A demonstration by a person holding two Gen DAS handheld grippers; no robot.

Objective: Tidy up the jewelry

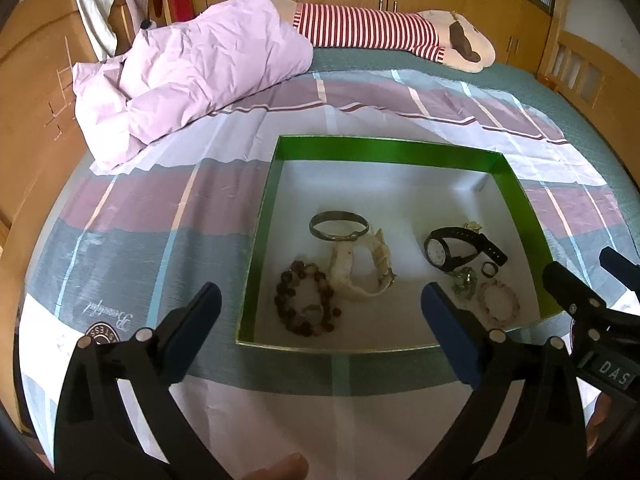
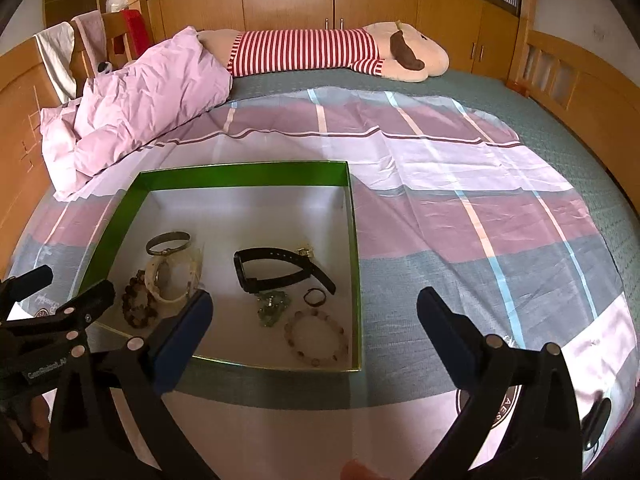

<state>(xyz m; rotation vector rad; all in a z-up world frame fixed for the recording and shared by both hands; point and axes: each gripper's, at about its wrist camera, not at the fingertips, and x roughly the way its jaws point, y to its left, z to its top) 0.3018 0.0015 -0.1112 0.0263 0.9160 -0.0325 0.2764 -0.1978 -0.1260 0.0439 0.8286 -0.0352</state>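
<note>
A shallow green box (image 1: 260,224) (image 2: 354,240) with a white floor lies on the bed. In it lie a dark metal bangle (image 1: 338,225) (image 2: 168,242), a cream watch (image 1: 362,272) (image 2: 174,276), a dark bead bracelet (image 1: 306,304) (image 2: 138,304), a black watch (image 1: 456,250) (image 2: 276,268), a small dark ring (image 1: 489,269) (image 2: 315,297), a green stone piece (image 1: 464,284) (image 2: 272,306) and a pale bead bracelet (image 1: 500,300) (image 2: 316,338). My left gripper (image 1: 320,320) is open and empty at the box's near edge. My right gripper (image 2: 316,320) is open and empty beside it.
The box sits on a plaid pink, grey and white cloth (image 1: 160,208) (image 2: 460,200) over a green bedspread. A crumpled lilac duvet (image 1: 192,72) (image 2: 136,108) lies at the back left, a striped plush toy (image 1: 384,32) (image 2: 328,52) along the back. Wooden bed rails stand on both sides.
</note>
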